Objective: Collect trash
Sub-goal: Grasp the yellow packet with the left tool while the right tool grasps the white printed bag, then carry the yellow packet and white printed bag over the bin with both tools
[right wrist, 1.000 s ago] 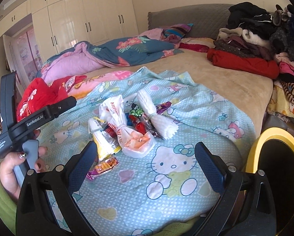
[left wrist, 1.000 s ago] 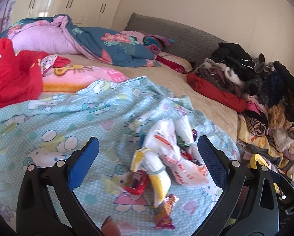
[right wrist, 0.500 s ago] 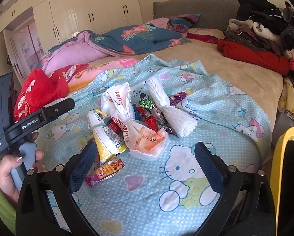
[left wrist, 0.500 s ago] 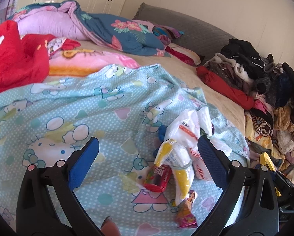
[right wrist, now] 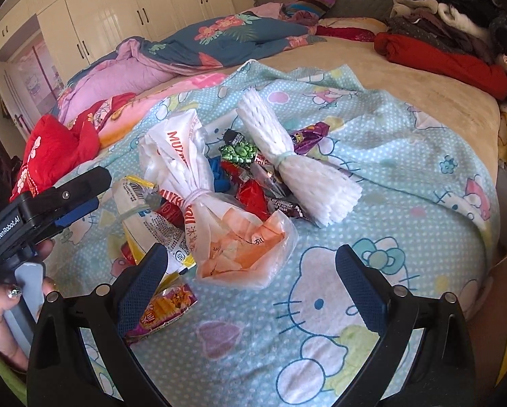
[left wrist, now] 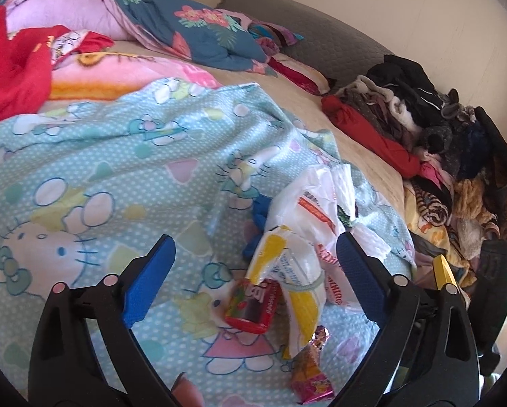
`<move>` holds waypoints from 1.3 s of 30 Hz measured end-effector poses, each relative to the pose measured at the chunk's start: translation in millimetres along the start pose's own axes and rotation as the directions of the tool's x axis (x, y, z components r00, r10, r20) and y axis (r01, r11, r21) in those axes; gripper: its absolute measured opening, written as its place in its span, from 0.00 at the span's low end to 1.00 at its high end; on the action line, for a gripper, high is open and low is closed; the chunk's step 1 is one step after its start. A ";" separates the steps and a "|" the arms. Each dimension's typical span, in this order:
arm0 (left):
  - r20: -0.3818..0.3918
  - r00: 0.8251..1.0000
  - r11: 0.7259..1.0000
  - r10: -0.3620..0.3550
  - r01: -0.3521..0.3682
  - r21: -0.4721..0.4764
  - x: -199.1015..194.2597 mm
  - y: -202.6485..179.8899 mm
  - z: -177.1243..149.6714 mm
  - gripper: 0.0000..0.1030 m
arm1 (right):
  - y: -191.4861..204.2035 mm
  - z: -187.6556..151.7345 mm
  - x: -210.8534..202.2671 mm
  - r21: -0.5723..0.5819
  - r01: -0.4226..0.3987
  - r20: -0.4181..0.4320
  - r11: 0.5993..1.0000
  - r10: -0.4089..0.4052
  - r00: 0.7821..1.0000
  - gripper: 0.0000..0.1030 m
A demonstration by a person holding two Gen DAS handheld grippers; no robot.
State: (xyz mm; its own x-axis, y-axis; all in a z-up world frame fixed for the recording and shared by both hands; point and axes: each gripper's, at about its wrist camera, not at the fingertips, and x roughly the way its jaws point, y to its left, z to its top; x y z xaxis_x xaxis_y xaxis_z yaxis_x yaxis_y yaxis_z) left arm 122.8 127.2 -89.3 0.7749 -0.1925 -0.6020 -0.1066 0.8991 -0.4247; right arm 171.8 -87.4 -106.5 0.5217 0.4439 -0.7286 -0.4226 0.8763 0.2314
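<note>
Hovering above the trash pile (right wrist: 219, 196) at the near edge of the bed (right wrist: 440, 95): left gripper (left wrist: 253, 271) closing on nothing, right gripper (right wrist: 250, 285) spread, empty. Risk: snagging the blanket (right wrist: 406, 169), scattering loose wrappers.

A home bedroom is showing here: a bed (right wrist: 423, 91) is lying under a cartoon-cat sheet (right wrist: 406, 176) and a floral quilt (right wrist: 239, 40), clothes (left wrist: 433, 129) are piling along its edge, and white wardrobes (right wrist: 117, 10) are lining the wall behind.
</note>
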 end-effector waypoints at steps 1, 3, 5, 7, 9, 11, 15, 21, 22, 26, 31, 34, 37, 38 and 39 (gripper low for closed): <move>-0.005 1.000 1.000 -0.006 0.006 -0.002 2.0 -1.1 -0.2 0.81 | 0.6 -0.3 3.0 -0.006 -0.002 -0.003 1.000 0.002 1.000 0.93; -0.017 1.000 1.000 -0.017 0.016 -0.005 6.6 -1.9 0.2 0.77 | 1.3 -0.4 5.8 -0.013 -0.005 -0.003 1.000 0.005 1.000 0.89; -0.030 0.999 1.000 -0.022 0.022 -0.004 11.7 -1.8 0.8 0.75 | 1.3 0.0 11.7 -0.015 -0.010 -0.016 1.000 0.010 1.000 0.79; -0.046 0.999 1.000 -0.029 0.029 -0.007 16.4 -1.2 0.7 0.69 | -0.4 0.3 17.1 -0.005 -0.017 -0.027 1.000 0.017 0.999 0.75; -0.064 0.997 0.999 -0.042 0.041 -0.020 21.0 -0.6 0.3 0.65 | -1.4 0.1 19.8 0.000 -0.040 -0.030 0.999 0.040 0.999 0.63; -0.073 0.996 0.999 -0.048 0.047 -0.018 23.4 -0.7 -0.6 0.60 | -0.9 -0.6 19.4 -0.007 -0.043 -0.031 0.999 0.043 0.999 0.59; -0.085 0.994 0.997 -0.071 0.070 -0.012 25.9 -5.1 -2.9 0.47 | -4.3 -4.6 12.2 -0.002 -0.057 -0.026 0.998 0.057 0.998 0.55; -0.090 0.991 0.995 -0.098 0.101 0.025 19.9 -18.8 -5.8 0.33 | -10.5 -10.6 -2.6 0.029 -0.062 -0.013 0.998 0.063 0.998 0.52; -0.090 0.990 0.993 -0.107 0.110 0.033 18.2 -21.7 -6.6 0.30 | -11.5 -11.5 -5.7 0.037 -0.065 -0.011 0.997 0.065 0.998 0.52; -0.090 0.988 0.990 -0.123 0.128 0.058 11.8 -32.3 -9.7 0.29 | -16.9 -14.3 -18.0 0.063 -0.056 -0.004 0.996 0.056 0.998 0.49; -0.089 0.983 0.983 -0.160 0.167 0.082 3.0 -44.2 -10.4 0.29 | -24.2 -14.8 -35.7 0.095 -0.052 0.035 0.994 0.049 0.998 0.47; -0.083 0.978 0.977 -0.190 0.197 0.085 -3.4 -51.2 -8.5 0.29 | -29.2 -13.5 -46.3 0.113 -0.057 0.064 0.992 0.050 0.997 0.45; -0.072 0.975 0.971 -0.209 0.215 0.104 -10.6 -60.6 -6.7 0.29 | -34.5 -11.1 -57.4 0.134 -0.063 0.093 0.989 0.051 0.994 0.45; -0.068 0.974 0.969 -0.215 0.222 0.112 -12.9 -64.1 -6.2 0.29 | -35.9 -10.2 -59.5 0.139 -0.065 0.099 0.988 0.051 0.994 0.44; -0.067 0.973 0.966 -0.223 0.230 0.119 -15.0 -67.4 -5.6 0.29 | -37.4 -9.2 -61.9 0.147 -0.065 0.106 0.987 0.050 0.993 0.44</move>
State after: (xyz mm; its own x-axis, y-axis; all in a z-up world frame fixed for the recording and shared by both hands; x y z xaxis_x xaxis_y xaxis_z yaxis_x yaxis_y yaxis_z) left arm 114.9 67.3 -55.5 0.7359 -0.4138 -0.5360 0.1493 0.8713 -0.4676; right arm 148.5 -149.3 -76.0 0.5755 0.5041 -0.6439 -0.3416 0.8636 0.3708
